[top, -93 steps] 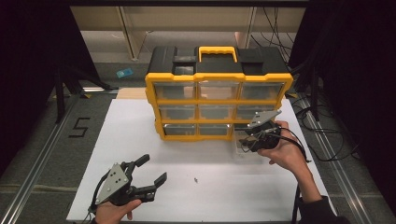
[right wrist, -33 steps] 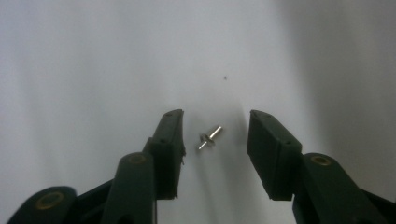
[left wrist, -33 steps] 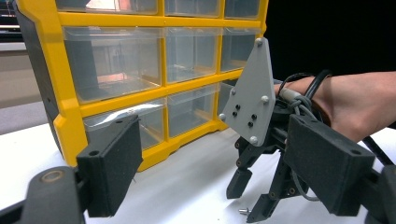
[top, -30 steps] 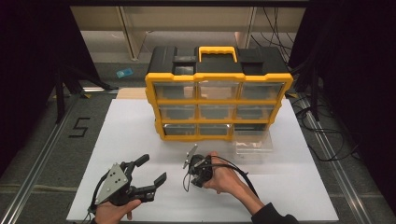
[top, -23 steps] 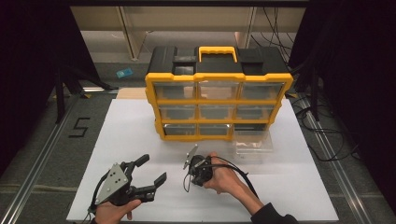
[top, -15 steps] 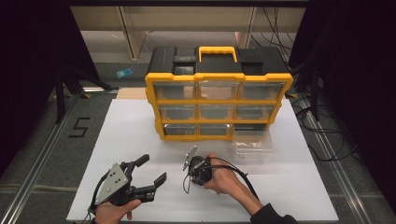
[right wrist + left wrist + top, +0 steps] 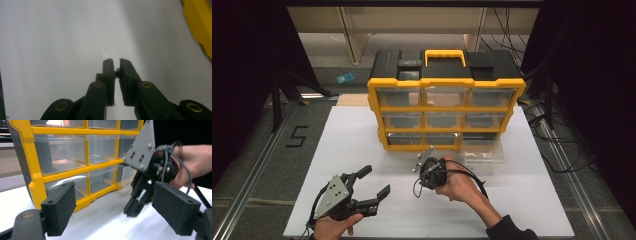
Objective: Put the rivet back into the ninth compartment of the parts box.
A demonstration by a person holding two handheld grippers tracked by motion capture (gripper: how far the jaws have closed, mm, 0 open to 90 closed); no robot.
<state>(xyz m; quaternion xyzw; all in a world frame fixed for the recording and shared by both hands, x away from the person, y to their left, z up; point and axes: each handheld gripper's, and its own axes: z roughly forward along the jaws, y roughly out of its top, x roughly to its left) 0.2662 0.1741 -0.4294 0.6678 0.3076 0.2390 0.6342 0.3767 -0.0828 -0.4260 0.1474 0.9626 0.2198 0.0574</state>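
Pinching a tiny screw off the bench, with the drawer waiting open.

The right hand-held gripper (image 7: 115,65) has just been closing, and its jaws now stand nearly together on a small screw (image 7: 116,70), a pale speck caught between the pads above the white bench (image 7: 362,150). The pickup looks done; what seems left is carrying the screw to the clear drawer (image 7: 484,152) pulled out at the bottom right of the yellow organizer (image 7: 444,107). The right hand (image 7: 459,180) points its tool down and toward the cabinet, just in front of it. The left hand-held gripper (image 7: 374,182) rests low near the front edge, jaws spread wide and empty, aimed toward the other.
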